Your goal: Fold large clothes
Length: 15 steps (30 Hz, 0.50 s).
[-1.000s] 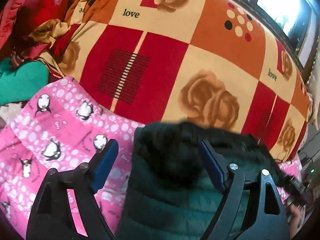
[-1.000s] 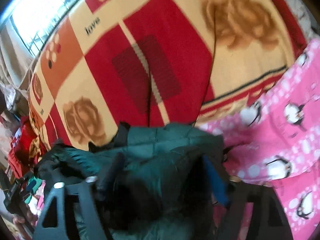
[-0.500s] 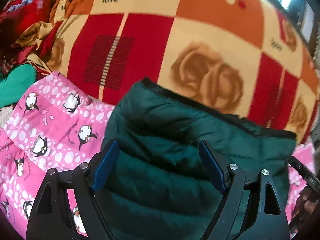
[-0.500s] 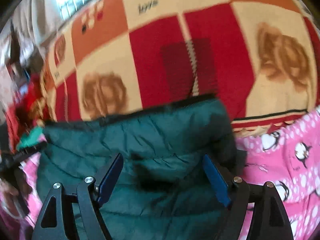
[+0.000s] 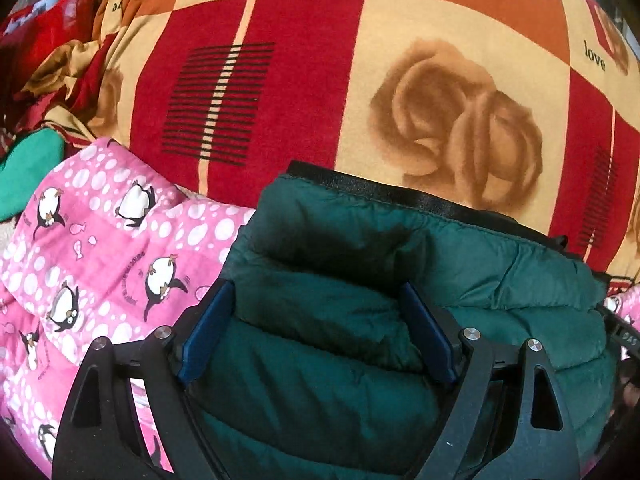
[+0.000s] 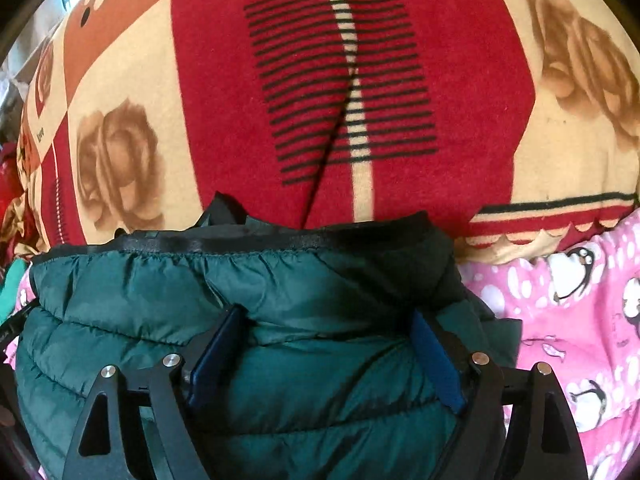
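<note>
A dark green quilted puffer jacket [image 5: 400, 248] with a black hem band lies folded on the bed. It also fills the lower half of the right wrist view [image 6: 192, 292]. My left gripper [image 5: 318, 300] stands wide open, its blue pads on either side of a padded fold near the jacket's left end, pressing into it. My right gripper [image 6: 328, 328] is also wide open, its pads sunk into the padding near the jacket's right end. Neither gripper pinches the cloth.
The jacket rests on a pink penguin-print quilt [image 5: 100, 248], which also shows at the right of the right wrist view [image 6: 580, 308]. Behind lies a red, orange and cream rose blanket [image 5: 360, 80]. Red and green clothes [image 5: 36, 152] are heaped at far left.
The jacket's top edge has been swung forward and laid flat, so the black hem band now shows. Both grippers have come down closer onto the jacket and stay open.
</note>
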Each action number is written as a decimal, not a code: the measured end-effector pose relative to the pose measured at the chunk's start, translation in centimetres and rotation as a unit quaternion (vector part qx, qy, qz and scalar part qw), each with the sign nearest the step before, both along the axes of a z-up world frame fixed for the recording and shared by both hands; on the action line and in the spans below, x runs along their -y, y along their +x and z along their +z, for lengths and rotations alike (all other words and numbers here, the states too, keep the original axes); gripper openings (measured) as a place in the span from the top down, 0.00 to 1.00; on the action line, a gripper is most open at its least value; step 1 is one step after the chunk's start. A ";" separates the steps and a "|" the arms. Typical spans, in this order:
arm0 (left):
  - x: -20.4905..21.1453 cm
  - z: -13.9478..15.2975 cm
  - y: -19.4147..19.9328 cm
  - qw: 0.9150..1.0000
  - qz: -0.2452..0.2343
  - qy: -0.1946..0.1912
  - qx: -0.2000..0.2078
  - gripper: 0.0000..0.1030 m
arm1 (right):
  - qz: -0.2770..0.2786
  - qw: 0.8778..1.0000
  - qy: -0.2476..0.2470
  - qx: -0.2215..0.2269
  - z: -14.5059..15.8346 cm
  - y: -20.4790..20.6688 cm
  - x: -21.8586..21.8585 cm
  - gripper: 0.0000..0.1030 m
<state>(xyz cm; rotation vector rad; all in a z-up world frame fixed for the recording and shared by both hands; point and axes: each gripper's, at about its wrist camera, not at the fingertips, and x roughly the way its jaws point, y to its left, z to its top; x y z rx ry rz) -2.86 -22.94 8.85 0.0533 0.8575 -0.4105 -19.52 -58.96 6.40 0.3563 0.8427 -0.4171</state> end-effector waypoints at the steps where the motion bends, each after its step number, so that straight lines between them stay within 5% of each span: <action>1: 0.1 0.1 0.0 1.000 0.000 0.002 0.002 0.17 | -0.003 1.000 -0.008 0.002 0.8 -0.3 -0.5 0.20; 9: 0.2 0.8 -0.7 1.000 0.004 0.012 0.008 0.17 | 0.030 0.997 0.016 0.063 5.1 -1.4 -5.1 0.20; 15: 0.0 2.7 -1.4 0.998 0.012 0.030 0.052 0.17 | 0.083 0.995 -0.036 0.050 5.9 0.9 -8.6 0.20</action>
